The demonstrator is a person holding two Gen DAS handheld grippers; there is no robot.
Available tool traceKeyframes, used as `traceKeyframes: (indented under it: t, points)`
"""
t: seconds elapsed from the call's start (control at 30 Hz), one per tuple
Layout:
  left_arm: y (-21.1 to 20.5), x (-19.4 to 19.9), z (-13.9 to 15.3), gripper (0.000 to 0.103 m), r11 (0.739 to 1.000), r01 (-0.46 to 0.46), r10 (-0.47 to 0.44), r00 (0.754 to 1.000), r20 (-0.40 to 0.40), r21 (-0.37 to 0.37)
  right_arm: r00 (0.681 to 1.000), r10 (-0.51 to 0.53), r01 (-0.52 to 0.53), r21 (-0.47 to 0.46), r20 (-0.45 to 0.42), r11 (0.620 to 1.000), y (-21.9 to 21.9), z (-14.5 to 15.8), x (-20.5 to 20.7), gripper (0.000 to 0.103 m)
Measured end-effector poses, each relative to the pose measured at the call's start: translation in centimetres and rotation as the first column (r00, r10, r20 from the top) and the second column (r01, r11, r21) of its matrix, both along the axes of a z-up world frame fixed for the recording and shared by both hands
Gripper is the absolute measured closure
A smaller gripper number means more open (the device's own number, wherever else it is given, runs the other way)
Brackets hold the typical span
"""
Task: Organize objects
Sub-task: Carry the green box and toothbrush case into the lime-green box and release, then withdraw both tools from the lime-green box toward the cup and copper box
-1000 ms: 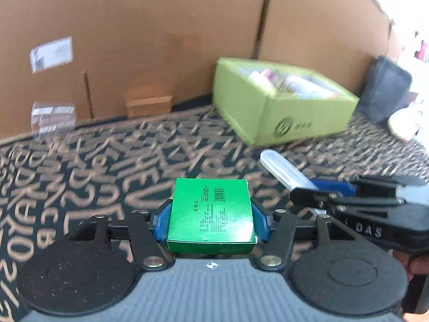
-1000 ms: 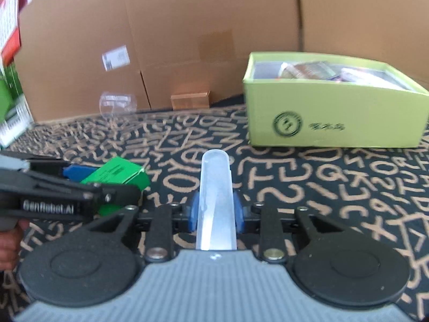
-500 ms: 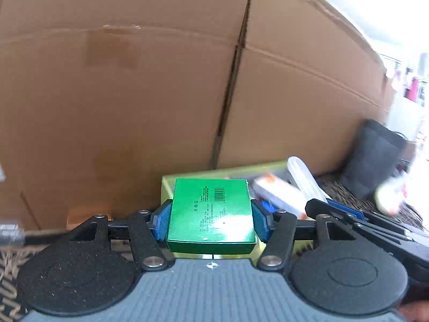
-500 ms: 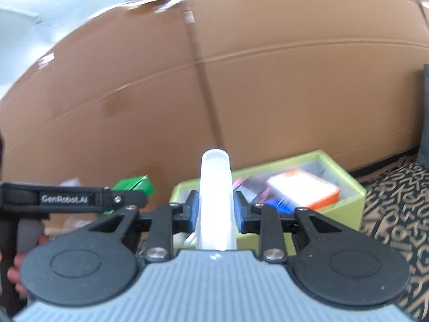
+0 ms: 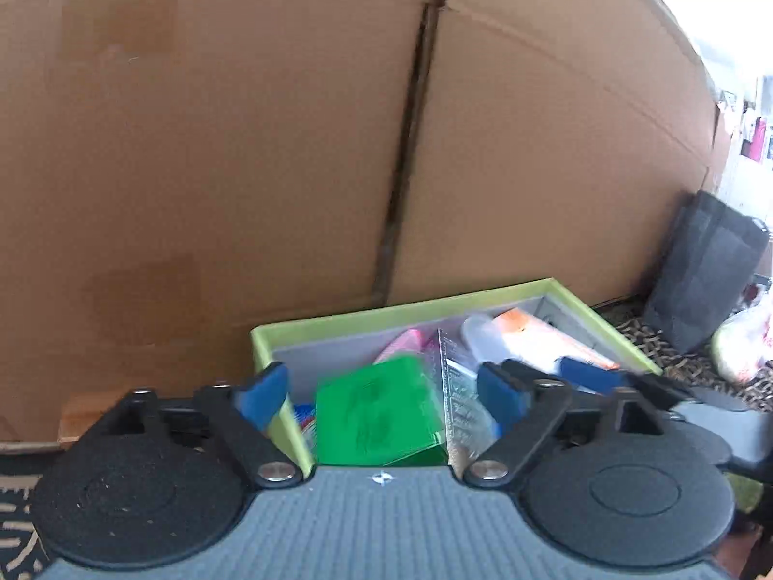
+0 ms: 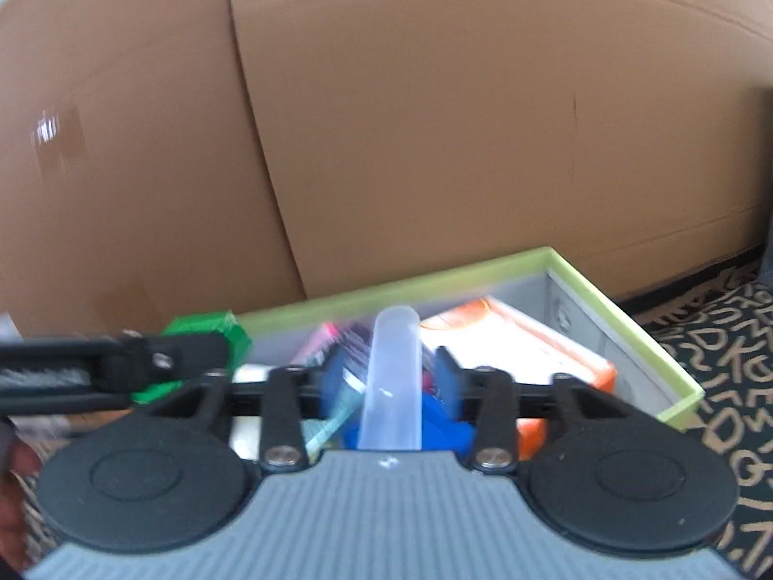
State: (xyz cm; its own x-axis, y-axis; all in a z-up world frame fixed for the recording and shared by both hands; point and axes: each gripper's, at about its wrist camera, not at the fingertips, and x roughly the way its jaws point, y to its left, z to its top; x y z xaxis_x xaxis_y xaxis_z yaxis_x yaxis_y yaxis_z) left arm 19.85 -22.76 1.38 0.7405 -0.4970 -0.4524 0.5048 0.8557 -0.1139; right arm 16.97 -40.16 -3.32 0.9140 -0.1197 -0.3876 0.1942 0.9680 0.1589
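Observation:
Both grippers hang over an open lime-green box (image 5: 410, 310), (image 6: 623, 319) that holds several items. My left gripper (image 5: 381, 394) has its jaws opening wide. The green carton (image 5: 381, 411) sits blurred between the blue pads (image 5: 263, 392), touching neither, just above the box's contents. My right gripper (image 6: 392, 377) has its jaws opening too. The translucent white tube (image 6: 393, 362) stands between its pads (image 6: 447, 377) with a gap on each side. In the right wrist view the left gripper's finger (image 6: 145, 362) and the green carton (image 6: 212, 331) show at the left.
A tall cardboard wall (image 5: 241, 145) stands right behind the box. Inside lie an orange-and-white pack (image 6: 507, 338), a blue item (image 6: 435, 425) and a clear ruler (image 5: 459, 386). A black bag (image 5: 700, 280) stands on the patterned cloth (image 6: 724, 353) at the right. A hand (image 6: 12, 473) shows at the left edge.
Both grippers moved from low over the cloth up over the lime box. Both have let go: the green carton and the white tube are no longer clamped.

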Motion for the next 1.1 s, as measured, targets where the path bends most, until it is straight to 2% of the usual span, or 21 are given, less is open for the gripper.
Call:
traceKeyframes:
  t: [0.03, 0.13, 0.27, 0.43, 0.5, 0.67, 0.77, 0.87, 0.97, 1.1]
  points:
    - [0.3, -0.4, -0.3, 0.012, 1.000, -0.003, 0.003, 1.000, 0.015, 0.005, 1.000, -0.010, 0.010, -0.031, 0.012, 0.999, 0.3, -0.3, -0.6, 0.036]
    - [0.8, -1.1, -0.9, 0.012, 1.000, -0.010, 0.010, 1.000, 0.016, 0.019, 1.000, -0.014, 0.015, -0.081, 0.017, 0.997, 1.0, -0.9, -1.7, 0.023]
    - [1.5, -1.4, -0.7, 0.012, 1.000, -0.019, 0.019, 1.000, -0.012, -0.008, 1.000, -0.001, 0.002, -0.101, 0.012, 0.995, 1.9, -0.5, -2.5, 0.021]
    - [5.5, -4.5, 0.3, 0.011, 0.999, -0.050, 0.050, 0.999, 0.001, -0.012, 0.998, 0.017, -0.011, -0.114, 0.056, 0.993, 4.3, 1.6, -4.2, 0.005]
    - [7.6, -6.1, 0.2, 0.008, 0.997, -0.074, 0.074, 0.997, 0.000, -0.017, 0.996, 0.041, -0.032, -0.116, 0.073, 0.993, 5.4, 2.2, -5.4, 0.001]
    - [13.4, -9.6, -1.3, 0.006, 0.986, -0.164, 0.164, 0.986, -0.021, -0.004, 0.987, 0.140, -0.129, -0.132, 0.079, 0.983, 8.7, 2.3, -7.2, 0.001]
    - [16.4, -10.8, -2.3, 0.006, 0.969, -0.244, 0.245, 0.969, -0.020, 0.045, 0.969, 0.240, -0.229, -0.146, 0.064, 0.963, 12.0, 2.4, -7.9, 0.001]
    - [19.3, -10.5, -2.9, 0.006, 0.947, -0.308, 0.311, 0.950, -0.024, 0.088, 0.943, 0.330, -0.320, -0.175, 0.032, 0.931, 15.4, 2.1, -7.2, 0.001]
    - [22.6, -9.4, -3.0, 0.006, 0.922, -0.379, 0.383, 0.923, -0.041, 0.081, 0.916, 0.402, -0.397, -0.191, -0.017, 0.898, 18.5, 1.6, -5.7, 0.001]
    - [25.6, -6.8, -2.8, 0.006, 0.884, -0.457, 0.460, 0.888, -0.004, 0.095, 0.892, 0.445, -0.451, -0.182, -0.074, 0.874, 21.8, 1.1, -4.2, 0.001]
